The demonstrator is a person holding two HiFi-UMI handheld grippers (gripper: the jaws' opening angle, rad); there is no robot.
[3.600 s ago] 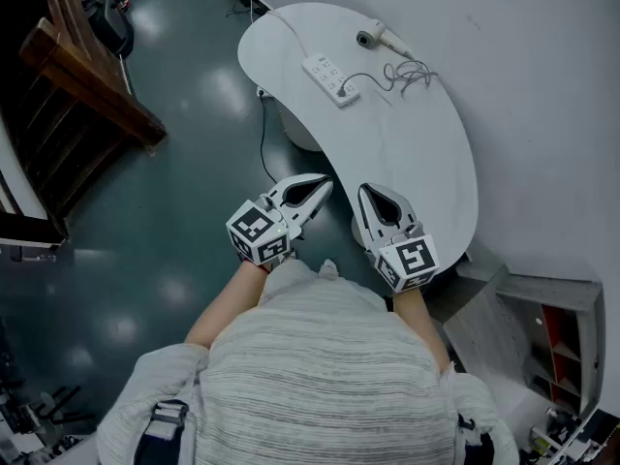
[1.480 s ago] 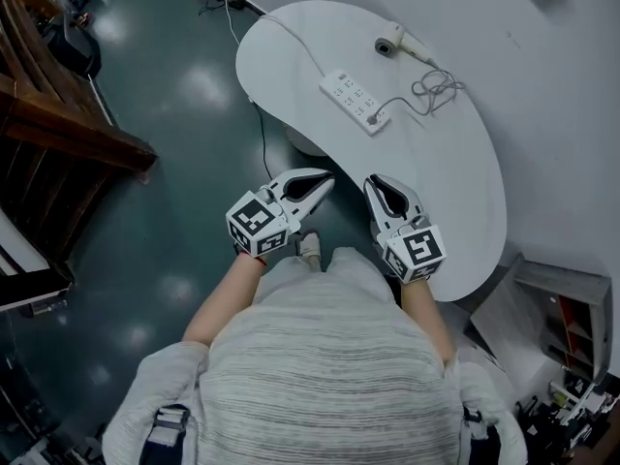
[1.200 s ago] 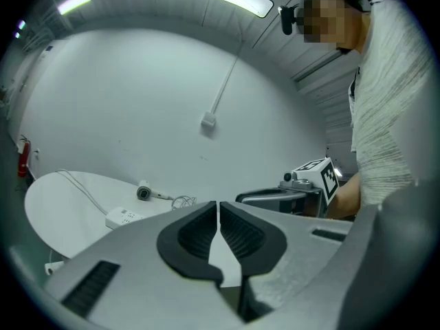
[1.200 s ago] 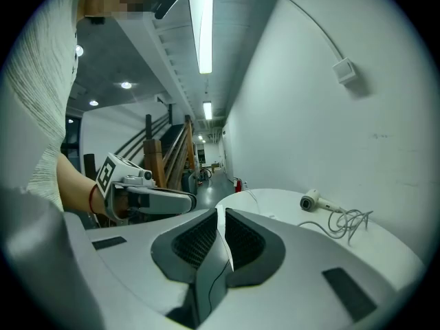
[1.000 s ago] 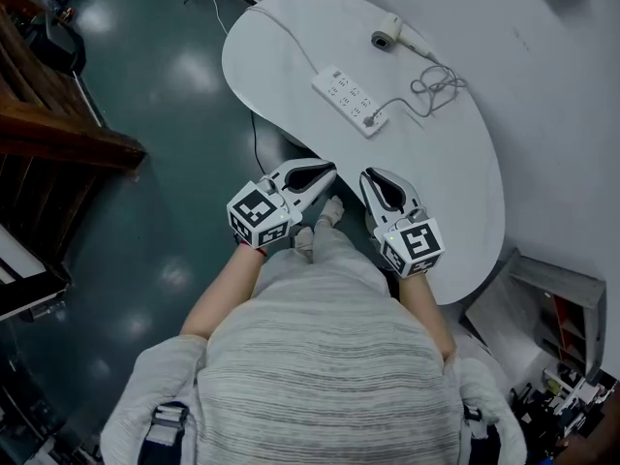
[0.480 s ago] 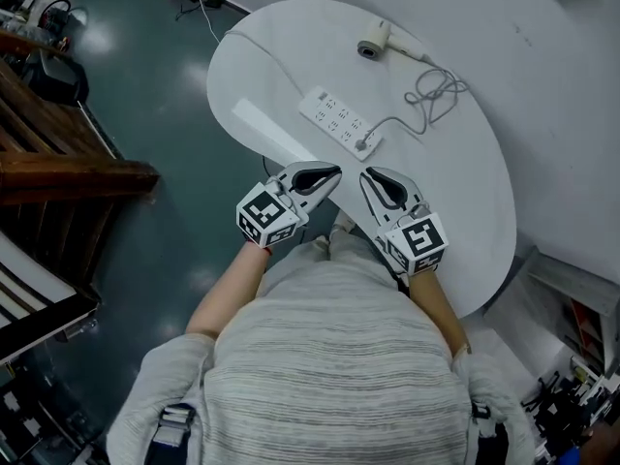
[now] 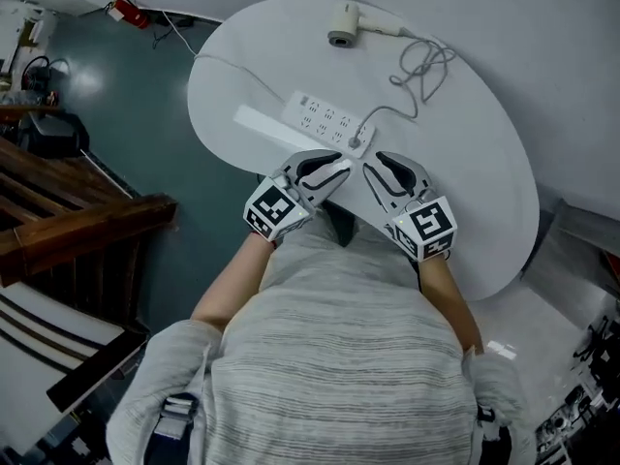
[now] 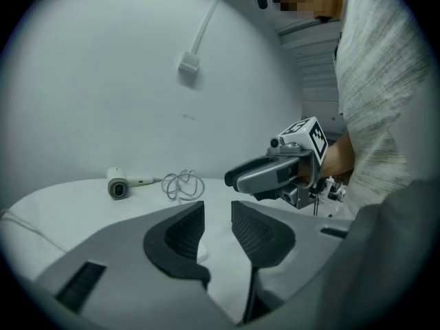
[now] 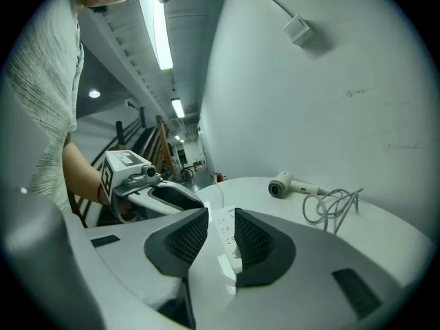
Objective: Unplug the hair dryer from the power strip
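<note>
A white power strip (image 7: 325, 124) lies on the round white table (image 7: 465, 182), with the dryer's plug (image 7: 355, 146) in its near-right end. The white hair dryer (image 7: 344, 22) lies at the far edge, its cord (image 7: 421, 66) coiled beside it. My left gripper (image 7: 337, 167) and right gripper (image 7: 374, 161) hover side by side just short of the strip's plug end. Both sets of jaws are opening, with nothing between them. In the right gripper view the strip (image 9: 225, 227) shows beyond the right gripper (image 9: 221, 236). The left gripper (image 8: 218, 218) faces the dryer (image 8: 117, 184).
The strip's own cable (image 7: 232, 66) runs off the table's far-left edge to the dark floor. A wooden stair rail (image 7: 77, 231) stands at the left. A small box (image 8: 188, 64) with a cable hangs on the white wall behind the table.
Both grippers have moved forward from in front of my body to over the table's near edge, close to the power strip. Their jaws have parted from shut.
</note>
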